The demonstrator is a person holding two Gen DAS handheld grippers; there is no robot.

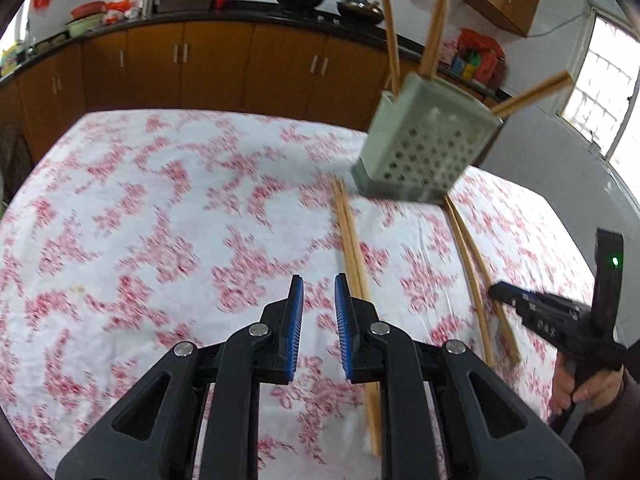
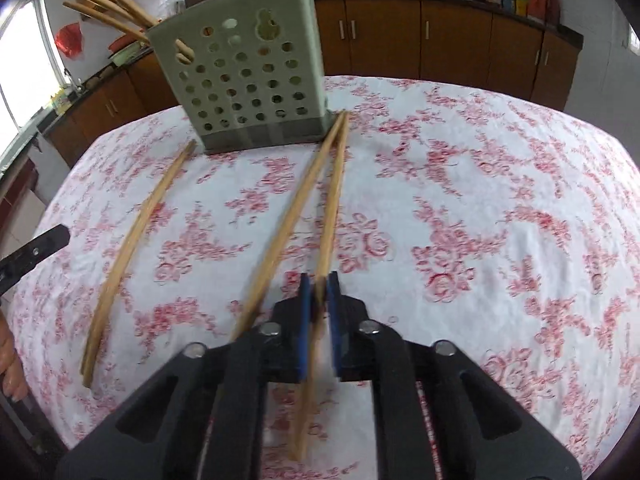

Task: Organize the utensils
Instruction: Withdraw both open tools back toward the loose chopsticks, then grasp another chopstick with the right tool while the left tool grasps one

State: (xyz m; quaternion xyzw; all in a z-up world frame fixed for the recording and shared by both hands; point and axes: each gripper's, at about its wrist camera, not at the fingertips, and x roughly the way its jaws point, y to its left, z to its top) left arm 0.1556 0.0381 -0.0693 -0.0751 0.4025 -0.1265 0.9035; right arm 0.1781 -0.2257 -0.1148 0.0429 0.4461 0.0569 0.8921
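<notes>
A pale green perforated utensil holder [image 2: 248, 80] stands on the floral tablecloth [image 2: 480, 200] with several wooden chopsticks [image 2: 104, 4] leaning out of its top. My right gripper [image 2: 318, 280] is shut on one chopstick [image 2: 334, 200], which runs from the holder's base back between the blue pads. A second chopstick [image 2: 288, 216] lies just left of it. Another pair [image 2: 132, 236] lies further left. In the left wrist view that pair [image 1: 352, 248] passes under the right finger of my left gripper [image 1: 319, 280], whose pads stand slightly apart with nothing between them. The right gripper [image 1: 496, 292] shows at the far pair [image 1: 476, 280], beside the holder [image 1: 428, 148].
Brown kitchen cabinets [image 1: 216, 64] with a dark counter run behind the table, bearing pans [image 1: 360, 8] and bags. A bright window [image 1: 600, 80] is at the right. A person's hand [image 1: 592, 392] grips the right gripper's handle. The tablecloth's far edge lies just behind the holder.
</notes>
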